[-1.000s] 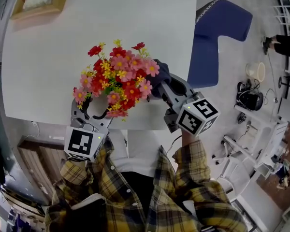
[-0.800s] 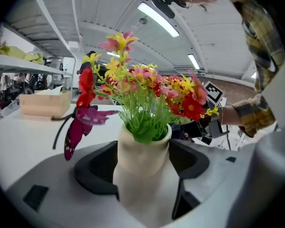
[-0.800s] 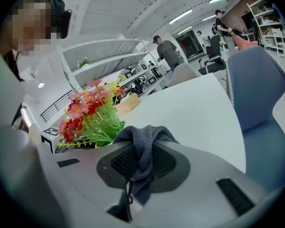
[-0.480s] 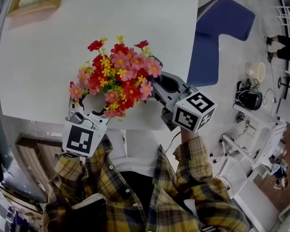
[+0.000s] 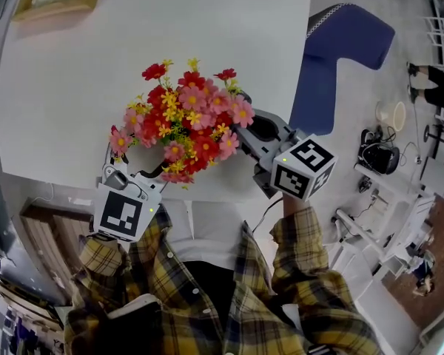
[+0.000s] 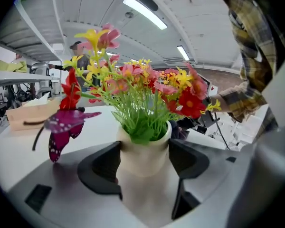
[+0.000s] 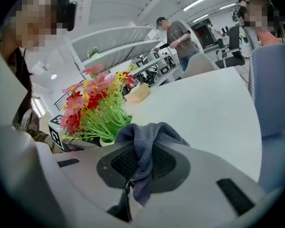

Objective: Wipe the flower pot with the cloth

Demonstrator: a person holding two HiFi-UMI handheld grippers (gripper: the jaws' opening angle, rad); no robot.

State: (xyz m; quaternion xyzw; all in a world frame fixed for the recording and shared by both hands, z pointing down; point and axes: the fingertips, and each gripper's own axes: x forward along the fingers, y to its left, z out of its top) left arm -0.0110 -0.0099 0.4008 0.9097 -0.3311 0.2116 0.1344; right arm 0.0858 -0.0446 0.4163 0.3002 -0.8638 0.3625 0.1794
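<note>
**Top-heavy pot held at the table's near edge**

The left tongs (image 5: 135,165) are closed on the cream, smooth-sided flower pot (image 6: 143,156), one jaw on each side just under its rim. The pot stands at the near edge of the white table (image 5: 74,87). No view shows whether its base rests on the table. The right tongs (image 5: 249,129) pinch a bunched grey-blue terry cloth (image 7: 147,136), which hangs out of nearly shut jaws just to the pot's right. I cannot tell whether the cloth touches the pot.

The main risk looks like tipping. The spray of red, pink and yellow artificial flowers (image 5: 186,117) makes the pot top-heavy, and the grip sits high on a slick wall. A firm sideways rub from the right could twist the pot in the jaws or push it off the near edge. The cloth is caught by only one fold, so a dragging stroke might pull it free. It could also snag the stems or the purple butterfly ornament (image 6: 62,125).

Compared with a second ago, both grips look the same. The bouquet and right tongs sit slightly further right in the head view. The table's corner has shifted too, so much of that is probably head movement.
</note>
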